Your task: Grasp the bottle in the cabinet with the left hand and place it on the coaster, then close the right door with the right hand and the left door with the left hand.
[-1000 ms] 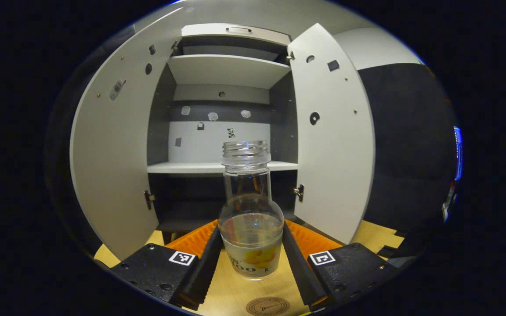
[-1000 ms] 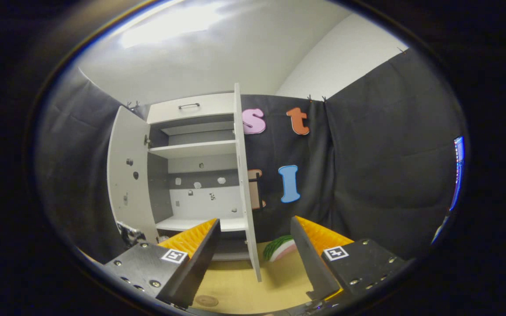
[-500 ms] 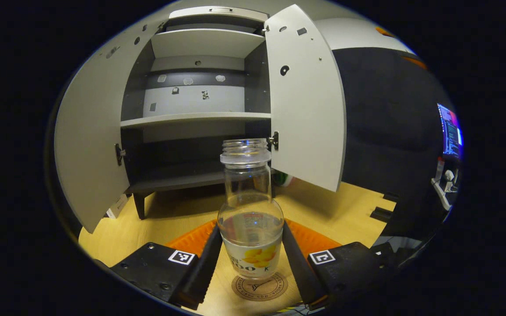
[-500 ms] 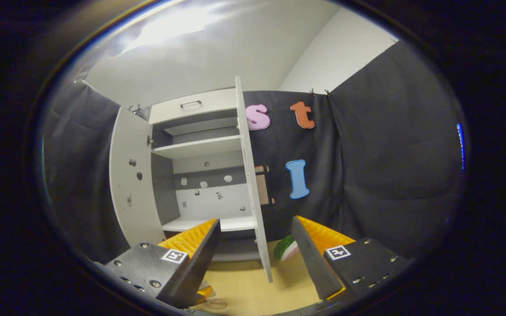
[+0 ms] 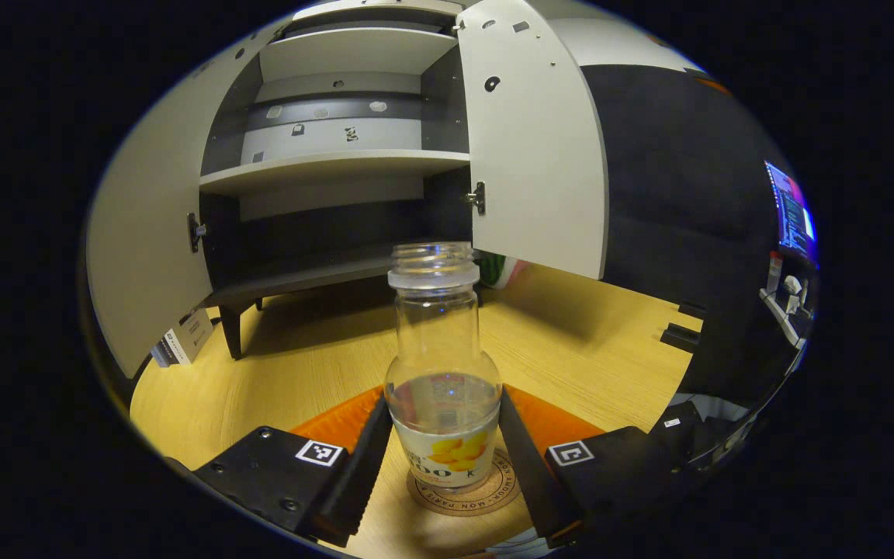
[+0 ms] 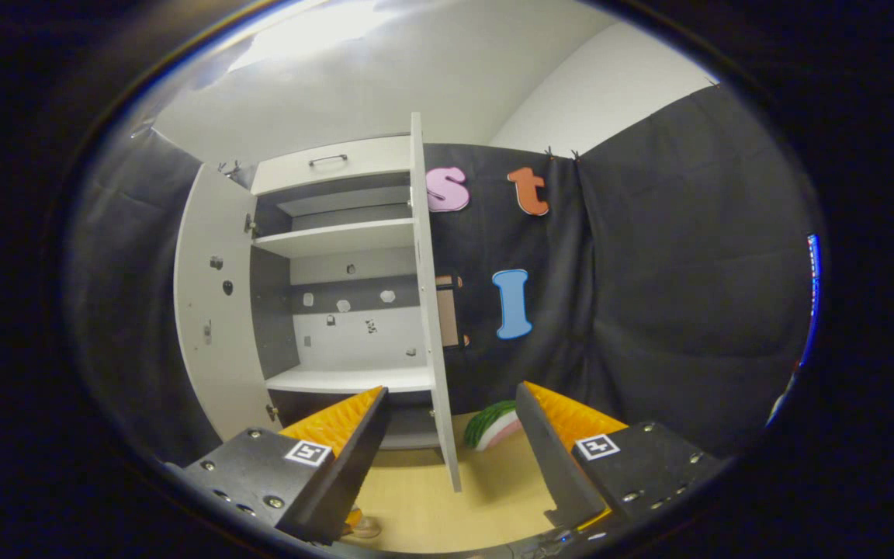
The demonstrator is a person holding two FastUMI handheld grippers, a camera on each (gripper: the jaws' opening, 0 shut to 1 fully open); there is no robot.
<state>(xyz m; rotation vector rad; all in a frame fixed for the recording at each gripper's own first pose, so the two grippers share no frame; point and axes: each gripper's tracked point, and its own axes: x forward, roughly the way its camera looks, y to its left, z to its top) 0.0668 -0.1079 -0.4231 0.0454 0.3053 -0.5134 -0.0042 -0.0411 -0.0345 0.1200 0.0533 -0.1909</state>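
A clear glass bottle (image 5: pixel 444 373) without a cap, with a fruit label, stands upright between the fingers of my left gripper (image 5: pixel 443 405), which is shut on its lower body. Its base is over the round cork coaster (image 5: pixel 493 497) on the wooden table; I cannot tell whether it touches. Behind it the grey cabinet (image 5: pixel 338 163) has its left door (image 5: pixel 136 256) and right door (image 5: pixel 540 155) swung open. In the right gripper view my right gripper (image 6: pixel 451 458) is open and holds nothing. It faces the right door (image 6: pixel 430 310), seen edge-on, from a distance.
A watermelon-slice toy (image 5: pixel 497 268) (image 6: pixel 493 425) lies on the table under the right door. A small card (image 5: pixel 183 345) leans by the cabinet's leg. A black block (image 5: pixel 680 338) sits at the table's right edge. Bare wooden table (image 5: pixel 323 365) stretches between bottle and cabinet.
My left gripper has come down and back from the cabinet with the bottle, bringing its base over the coaster. The right gripper has only shifted slightly and stays open.
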